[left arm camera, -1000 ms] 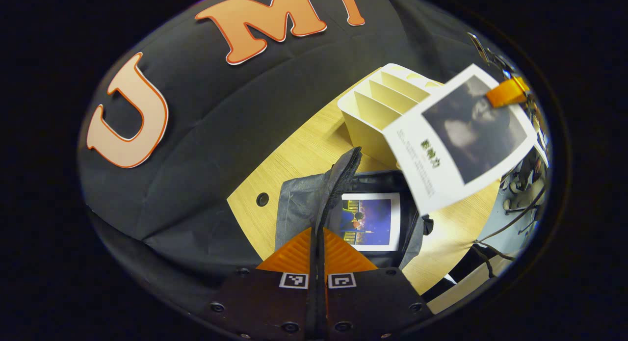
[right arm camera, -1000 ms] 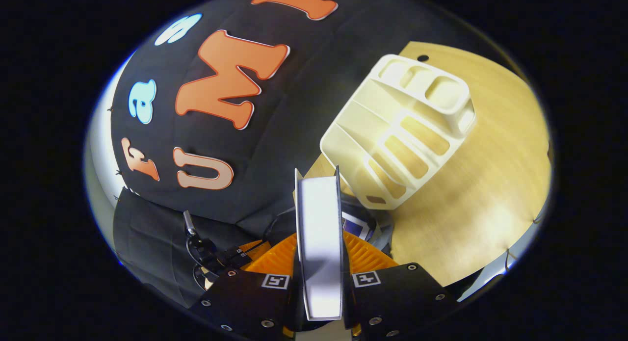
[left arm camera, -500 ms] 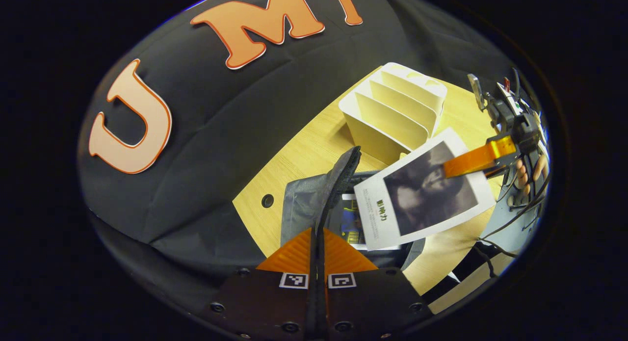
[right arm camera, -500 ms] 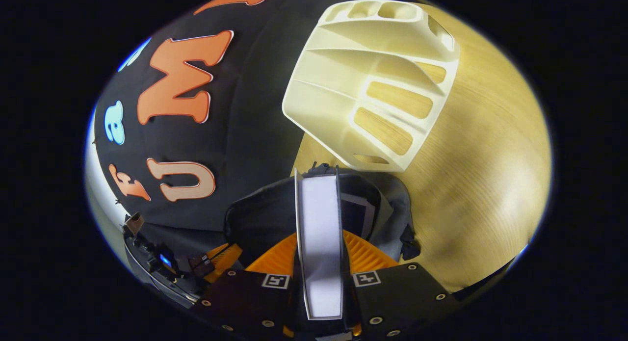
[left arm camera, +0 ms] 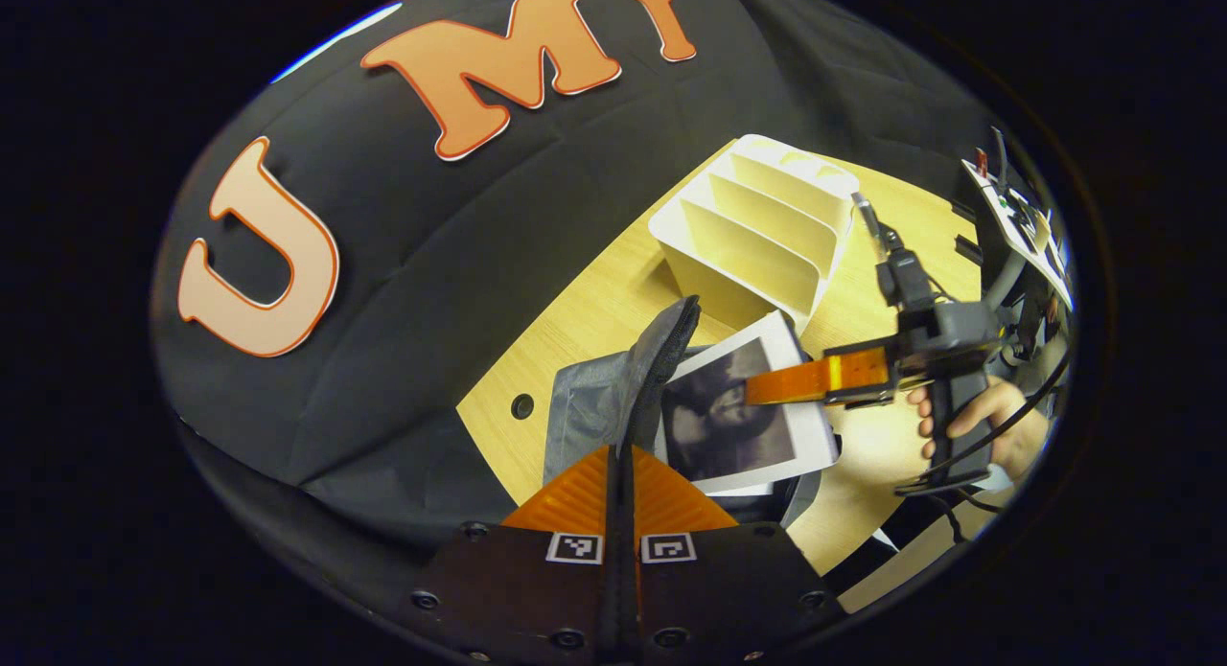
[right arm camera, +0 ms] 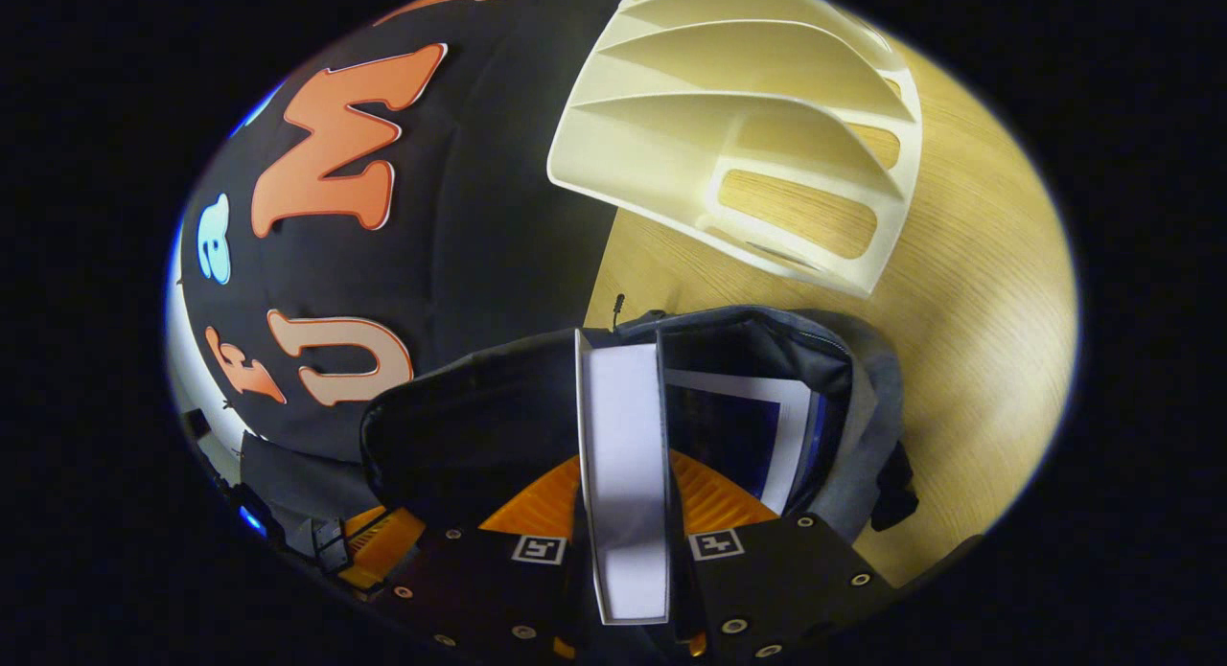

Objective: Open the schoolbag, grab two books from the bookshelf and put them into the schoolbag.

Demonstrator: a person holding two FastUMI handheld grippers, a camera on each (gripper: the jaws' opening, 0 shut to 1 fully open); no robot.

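Note:
My left gripper (left arm camera: 618, 452) is shut on the raised flap (left arm camera: 666, 345) of the grey schoolbag (left arm camera: 580, 407), holding its mouth wide. My right gripper (left arm camera: 767, 388) is shut on a book with a dark photo cover (left arm camera: 724, 426), which hangs tilted in the bag's mouth. In the right gripper view that book (right arm camera: 623, 436) stands edge-on between the fingers of my right gripper (right arm camera: 623, 460), over the open schoolbag (right arm camera: 863, 398). A book with a blue cover (right arm camera: 743, 431) lies inside the bag. The white bookshelf rack (left arm camera: 757, 230) stands just behind the bag, its slots bare.
The wooden table (left arm camera: 594, 302) carries the bag and the rack (right arm camera: 748, 129). A hand (left arm camera: 978, 422) grips the right gripper's handle at the table's right side, with cables around it. The black cloth wall runs close behind the table.
The right gripper has carried the photo-cover book down from above the rack into the bag's mouth, covering the blue book. The left gripper kept its hold on the flap.

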